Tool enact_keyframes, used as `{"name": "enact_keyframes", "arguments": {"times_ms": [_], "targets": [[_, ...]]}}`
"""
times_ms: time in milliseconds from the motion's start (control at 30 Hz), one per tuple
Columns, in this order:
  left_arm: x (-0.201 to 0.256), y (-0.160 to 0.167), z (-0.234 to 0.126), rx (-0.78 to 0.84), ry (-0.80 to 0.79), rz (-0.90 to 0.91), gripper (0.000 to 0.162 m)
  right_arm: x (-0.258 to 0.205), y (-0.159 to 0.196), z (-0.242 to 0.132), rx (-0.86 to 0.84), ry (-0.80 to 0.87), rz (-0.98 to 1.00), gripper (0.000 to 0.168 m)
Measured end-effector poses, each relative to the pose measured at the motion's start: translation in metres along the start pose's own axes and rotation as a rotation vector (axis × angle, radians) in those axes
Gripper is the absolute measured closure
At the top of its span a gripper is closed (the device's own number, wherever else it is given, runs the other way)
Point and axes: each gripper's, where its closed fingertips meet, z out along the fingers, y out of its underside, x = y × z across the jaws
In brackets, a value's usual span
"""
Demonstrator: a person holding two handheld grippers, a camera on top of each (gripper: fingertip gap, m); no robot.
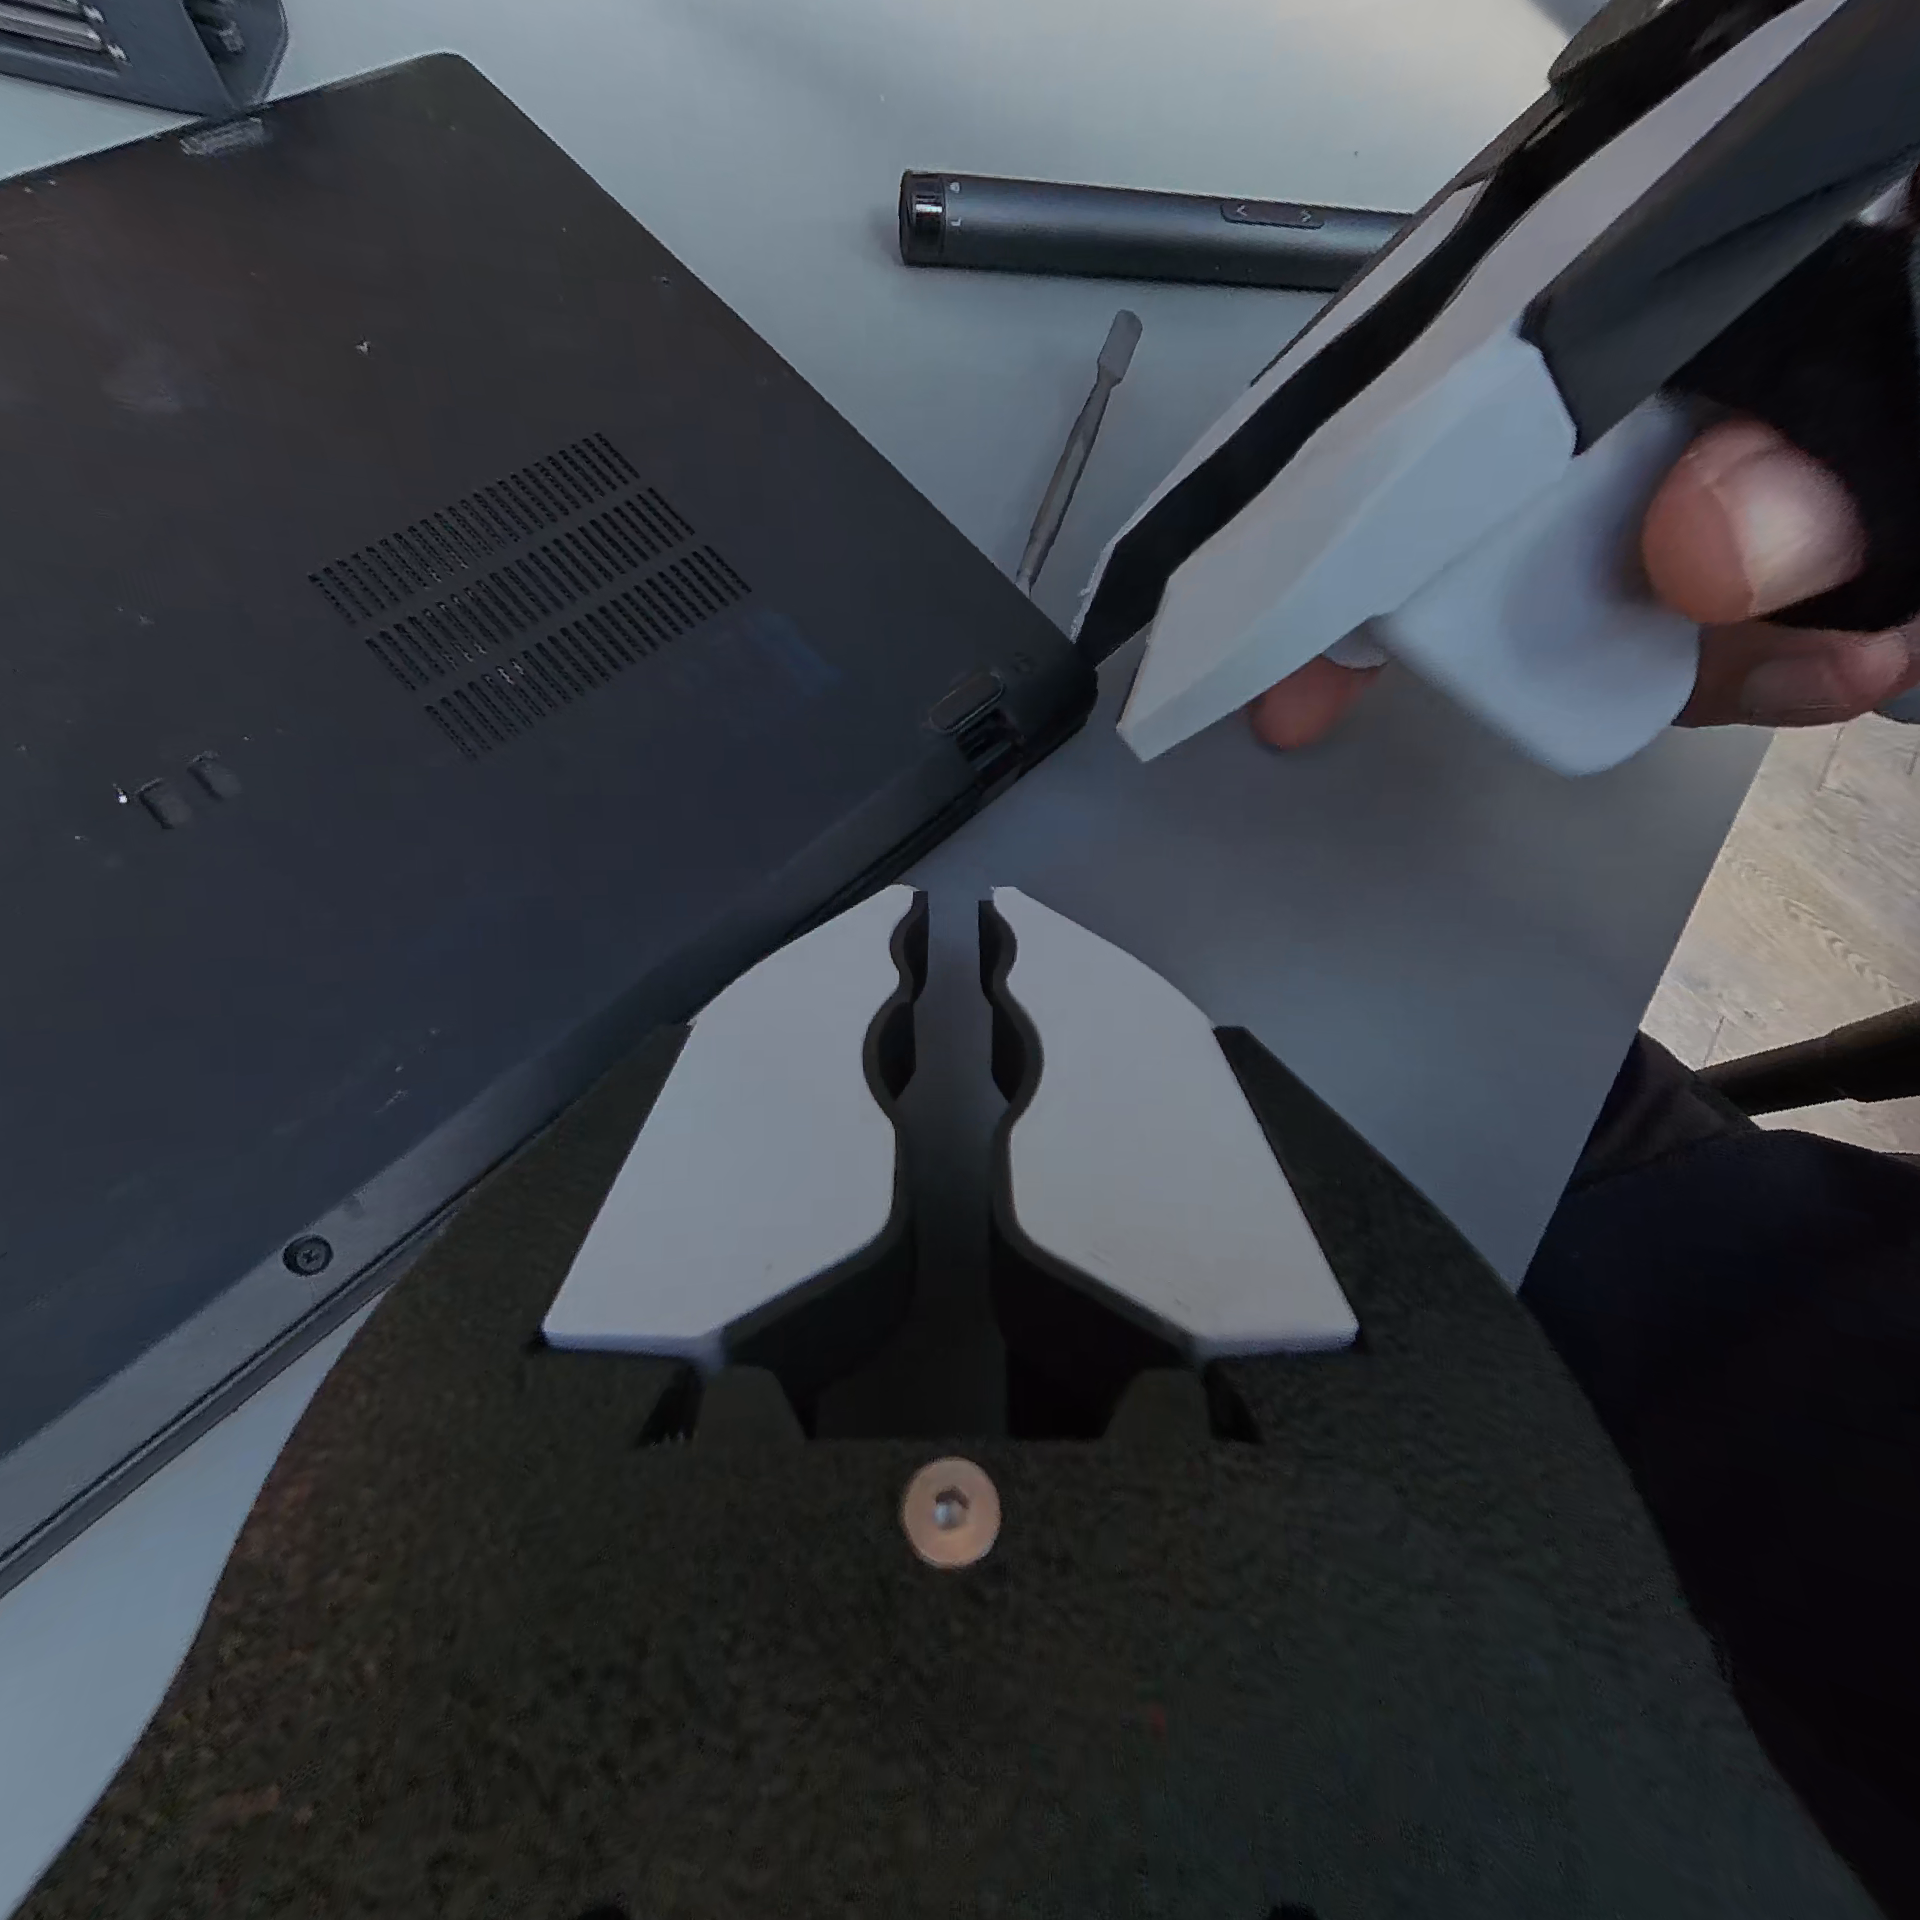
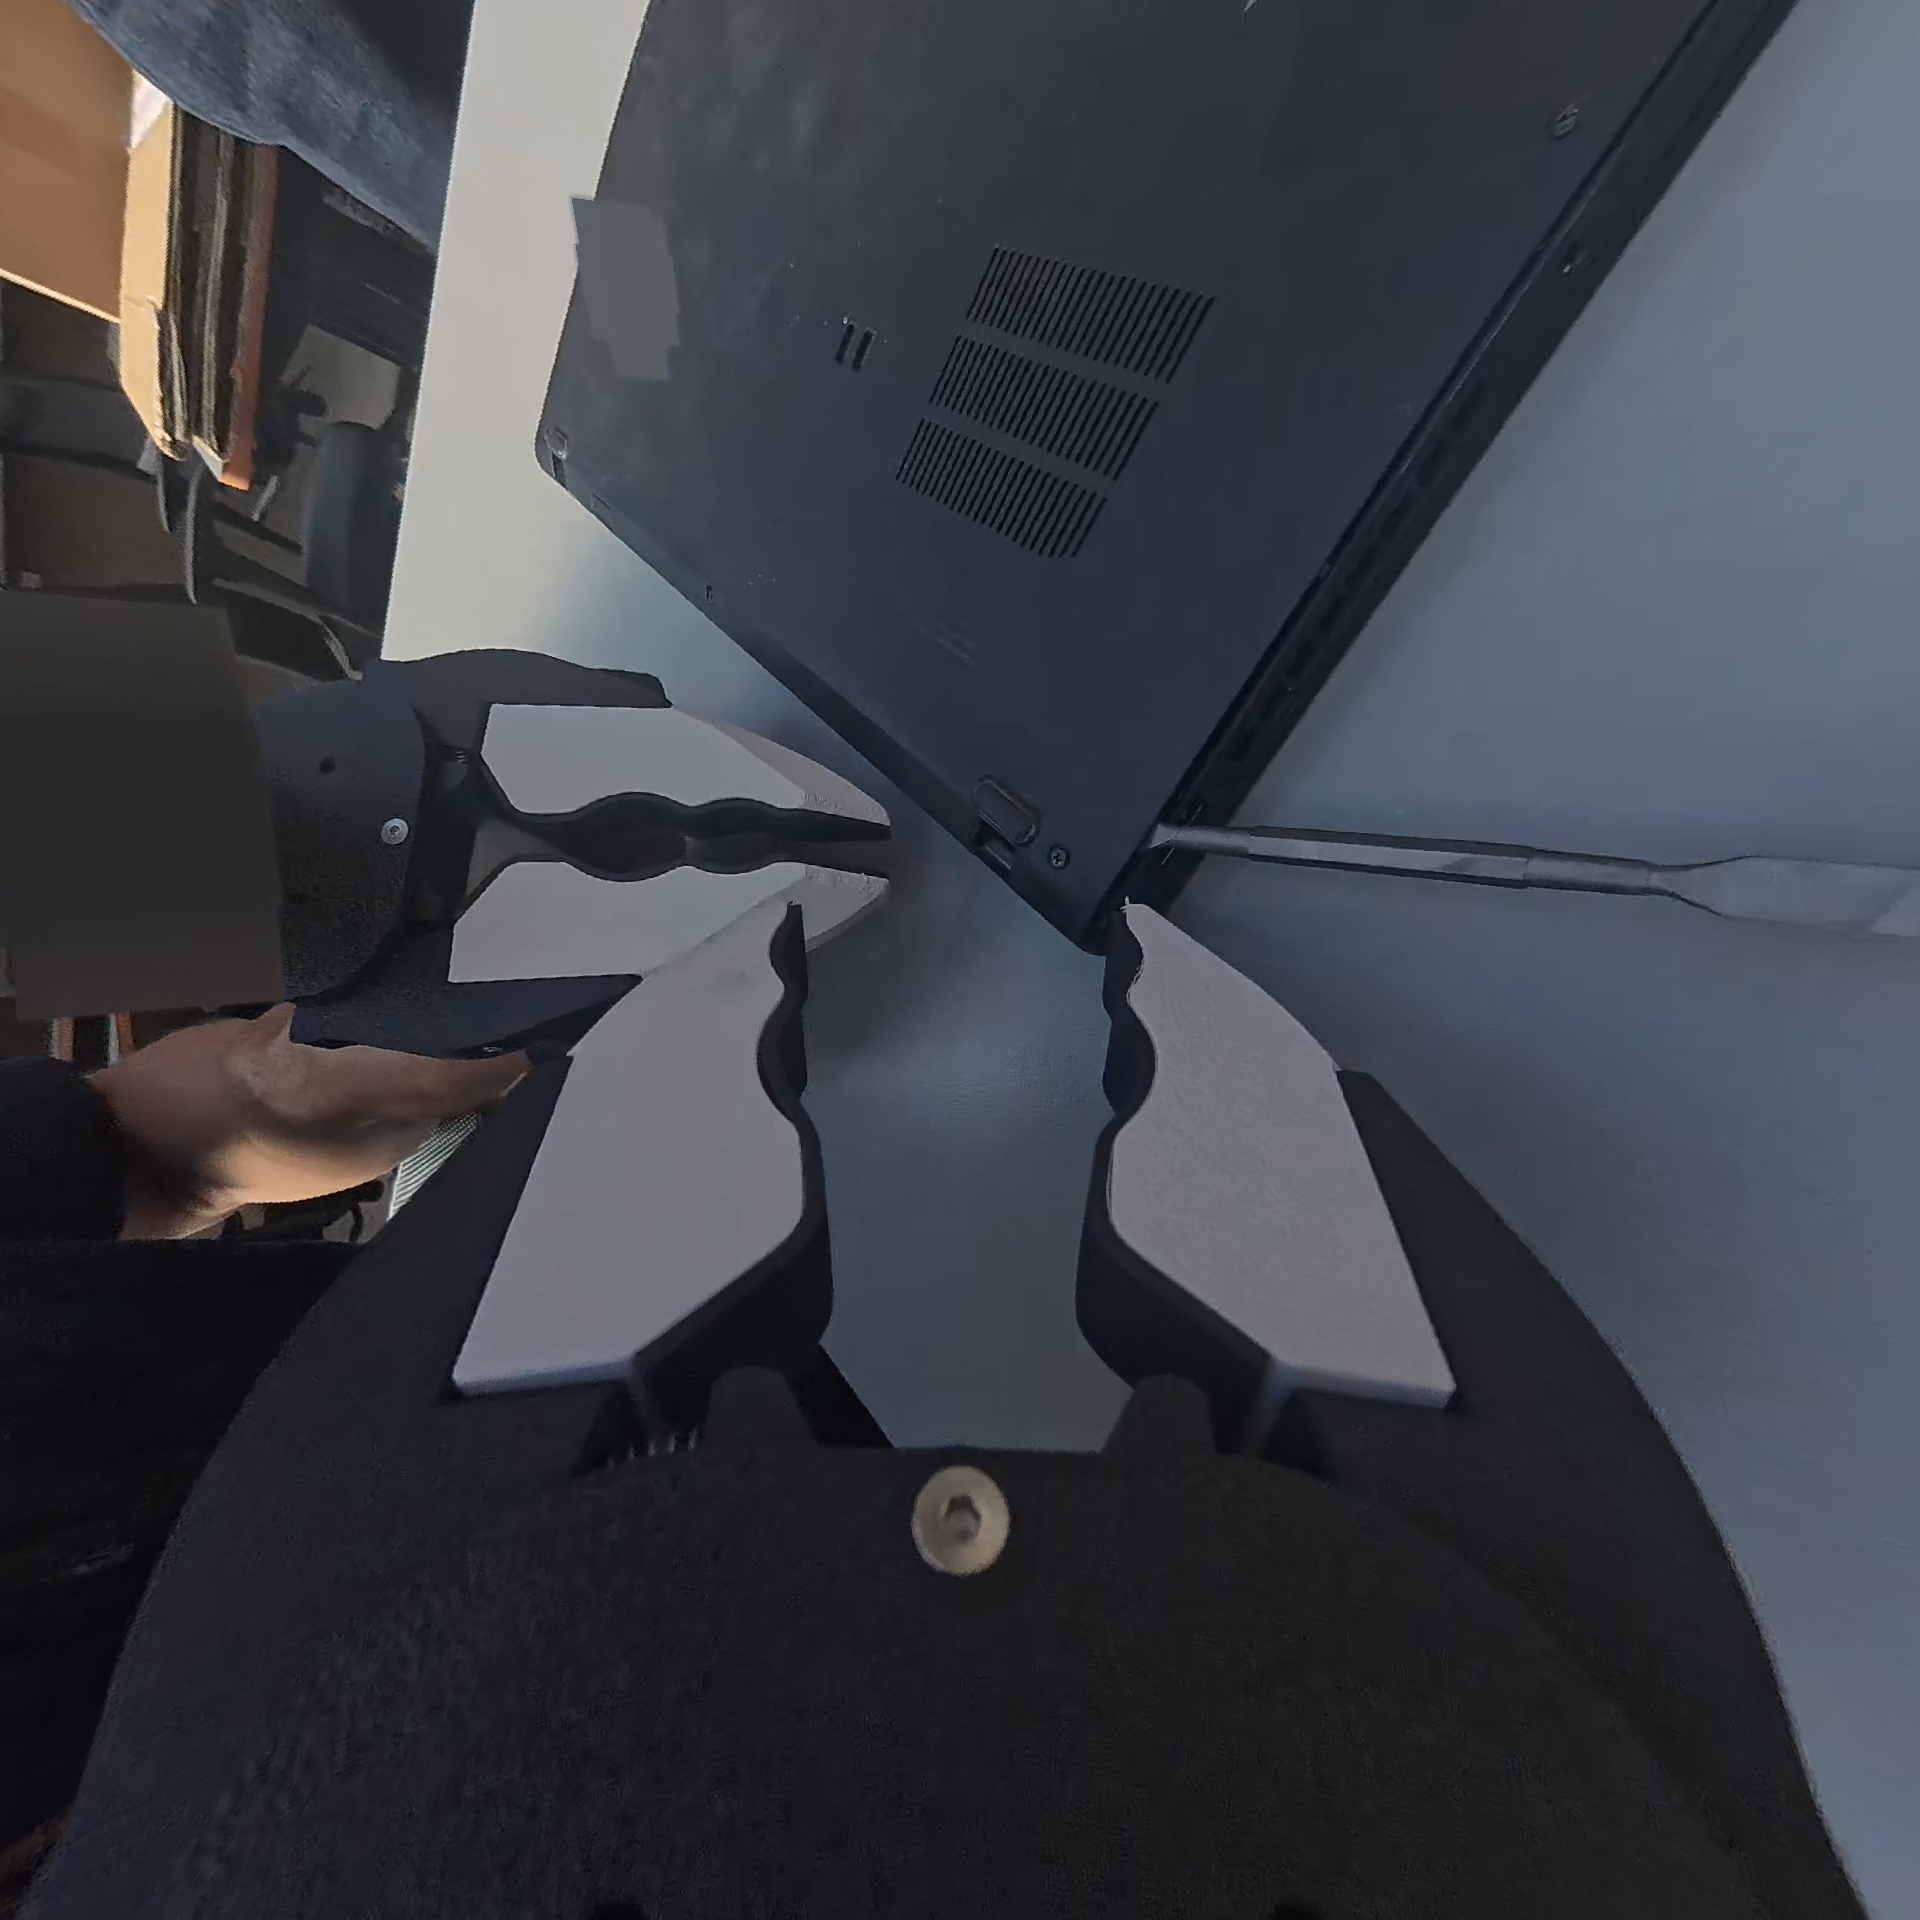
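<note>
A black laptop lies bottom-up on a grey table, vent slots facing up; it also shows in the right wrist view. My left gripper is shut and empty, its tips just off the laptop's near edge beside the corner. It appears side-on in the right wrist view. My right gripper is open and empty, with its right fingertip at the laptop's corner. It reaches in from the upper right in the left wrist view. A thin metal pry tool lies with its tip against the laptop's side.
A dark pen-shaped electric screwdriver lies on the table beyond the pry tool. A grey case stands at the far left corner. The table edge and a wooden floor are on the right. Cardboard boxes stand off the table. One gripper's finger ends stand about 4 centimeters off the other's.
</note>
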Motion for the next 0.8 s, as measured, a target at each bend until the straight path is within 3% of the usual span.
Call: {"name": "enact_keyframes", "arguments": {"times_ms": [367,467,600,800], "targets": [[-0.001,0.000,0.001,-0.004,0.012,-0.013,0.153,-0.008,-0.003,0.000,0.012,-0.005,0.056,0.104],[-0.002,0.000,0.001,-0.002,0.015,-0.016,0.153,-0.004,-0.004,-0.001,0.019,-0.011,0.072,0.111],[-0.001,-0.001,0.001,0.002,0.027,-0.024,0.153,-0.007,-0.009,-0.005,0.092,-0.117,0.168,0.105],[0.006,-0.002,0.004,0.001,0.048,-0.002,0.153,-0.004,-0.014,-0.012,0.170,-0.283,0.334,0.114]]}}
